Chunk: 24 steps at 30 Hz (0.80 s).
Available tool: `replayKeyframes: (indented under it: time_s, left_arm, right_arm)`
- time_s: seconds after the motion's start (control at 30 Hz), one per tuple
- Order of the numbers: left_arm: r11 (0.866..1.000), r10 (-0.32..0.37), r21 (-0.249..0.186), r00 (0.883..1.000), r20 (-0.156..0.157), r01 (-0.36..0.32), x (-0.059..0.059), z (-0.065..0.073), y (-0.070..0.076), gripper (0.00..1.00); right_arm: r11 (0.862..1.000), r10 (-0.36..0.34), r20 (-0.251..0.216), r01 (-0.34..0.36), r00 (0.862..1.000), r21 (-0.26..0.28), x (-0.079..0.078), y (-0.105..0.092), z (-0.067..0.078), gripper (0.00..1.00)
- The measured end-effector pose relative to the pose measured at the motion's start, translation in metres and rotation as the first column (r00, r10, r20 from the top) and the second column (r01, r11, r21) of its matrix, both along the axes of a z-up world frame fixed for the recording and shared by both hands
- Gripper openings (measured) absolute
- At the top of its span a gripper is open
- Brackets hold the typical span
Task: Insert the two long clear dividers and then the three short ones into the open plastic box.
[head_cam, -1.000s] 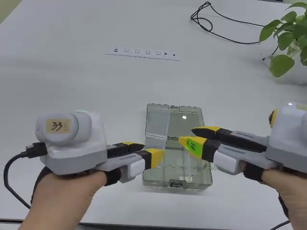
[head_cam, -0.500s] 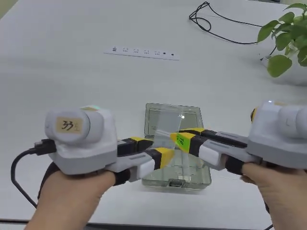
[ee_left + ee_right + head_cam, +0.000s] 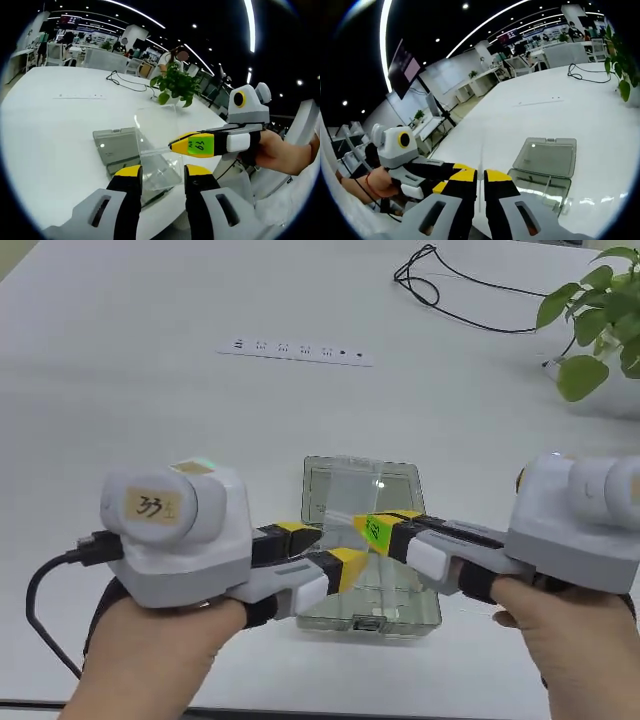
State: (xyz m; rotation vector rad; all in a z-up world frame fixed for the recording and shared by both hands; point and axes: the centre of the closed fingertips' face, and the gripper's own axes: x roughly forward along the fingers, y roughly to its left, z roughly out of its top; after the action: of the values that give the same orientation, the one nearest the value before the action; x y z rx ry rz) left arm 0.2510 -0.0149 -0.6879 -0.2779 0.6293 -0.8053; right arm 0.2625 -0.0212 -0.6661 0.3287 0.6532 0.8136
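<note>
Head view first: the white table (image 3: pixel 150 420) spreads wide, with the open plastic box (image 3: pixel 418 618) sitting near its front edge, lid laid flat behind it. Over the box both grippers meet around one clear divider (image 3: pixel 152 125), held above the tray and not yet in any slot. Whether it is a long or a short one, I cannot tell.

Right gripper view shows the grip. The right gripper (image 3: pixel 481 175) has its jaws nearly together, with the sheet's thin edge pinched between them. The left gripper (image 3: pixel 162 172) has its jaws well apart. The sheet stands in the gap, apparently touching neither pad.

As for handling, this looks like a light, stiff, glossy panel. It is likely to slip or swivel if pinched at one corner, and thin enough to crack if bent. It is best held along the upper edge, near the ends, leaving the lower edge free to drop into the box's grooves.
</note>
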Motion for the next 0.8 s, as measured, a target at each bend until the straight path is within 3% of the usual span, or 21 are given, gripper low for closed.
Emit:
replayKeyframes:
  time_s: [0.17,0.53,0.8]
  left_arm:
    - [1.000,-0.013,-0.004,1.000,-0.016,0.013,-0.003,-0.004,0.000,0.35]
    - [0.996,-0.070,0.051,0.996,0.048,0.067,-0.008,-0.012,0.018,0.49]
    - [0.990,-0.115,0.095,0.989,0.094,0.106,-0.011,-0.021,0.034,0.63]
  right_arm:
    - [1.000,0.003,-0.012,-0.003,1.000,0.002,0.000,0.002,0.000,0.06]
    - [1.000,-0.021,-0.056,0.021,0.998,-0.013,0.016,-0.009,-0.002,0.06]
    - [0.997,-0.049,-0.104,0.041,0.993,-0.072,0.024,-0.017,-0.012,0.06]
